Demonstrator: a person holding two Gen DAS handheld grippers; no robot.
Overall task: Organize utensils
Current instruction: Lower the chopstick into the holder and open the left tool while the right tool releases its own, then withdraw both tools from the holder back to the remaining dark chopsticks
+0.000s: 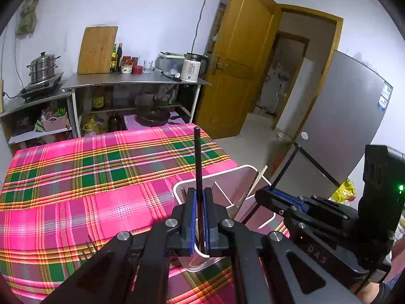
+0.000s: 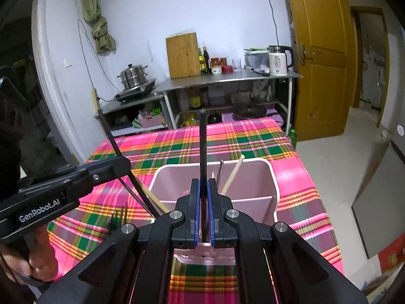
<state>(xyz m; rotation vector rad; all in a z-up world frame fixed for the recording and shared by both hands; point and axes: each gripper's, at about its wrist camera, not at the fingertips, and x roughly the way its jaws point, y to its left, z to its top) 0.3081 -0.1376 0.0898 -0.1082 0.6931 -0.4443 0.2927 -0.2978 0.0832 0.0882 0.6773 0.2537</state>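
A plaid table holds a pink divided bin. Both grippers hover just above it. The left gripper and right gripper each pinch one black chopstick, upright, long axis vertical, lower ends apparently inside the bin. Pale chopsticks already lean within.

A pale pink, partitioned utensil holder stands on the plaid tablecloth. A light wooden chopstick and a thin dark one lean inside it. Two black chopsticks stand upright above it, each clamped between gripper pads
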